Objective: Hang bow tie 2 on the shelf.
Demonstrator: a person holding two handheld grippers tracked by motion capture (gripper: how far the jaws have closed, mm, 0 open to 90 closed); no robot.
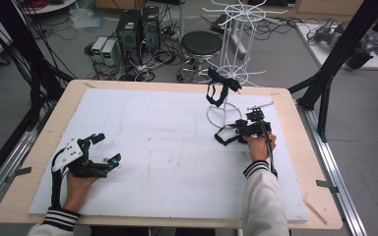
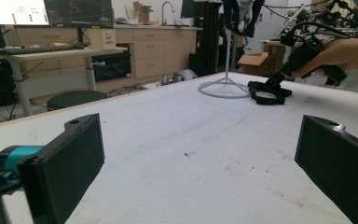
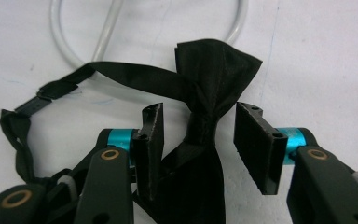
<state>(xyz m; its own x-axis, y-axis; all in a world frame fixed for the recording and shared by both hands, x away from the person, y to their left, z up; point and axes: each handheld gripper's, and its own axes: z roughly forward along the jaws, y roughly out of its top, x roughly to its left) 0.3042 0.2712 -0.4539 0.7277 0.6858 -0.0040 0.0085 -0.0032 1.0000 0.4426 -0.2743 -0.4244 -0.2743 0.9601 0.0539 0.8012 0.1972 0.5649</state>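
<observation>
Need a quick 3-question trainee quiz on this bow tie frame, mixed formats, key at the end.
1. True or false: the right gripper has its pads pressed on the black bow tie.
2. Multiple choice: the white wire rack stands (A) by the left gripper, (B) beyond the bow tie, toward the table's far edge, (C) on the floor.
3. Short answer: what hangs on the rack?

Key:
1. False. The bow tie's knot lies between the jaws, but a gap shows on each side.
2. B.
3. A second black bow tie with its strap.
</observation>
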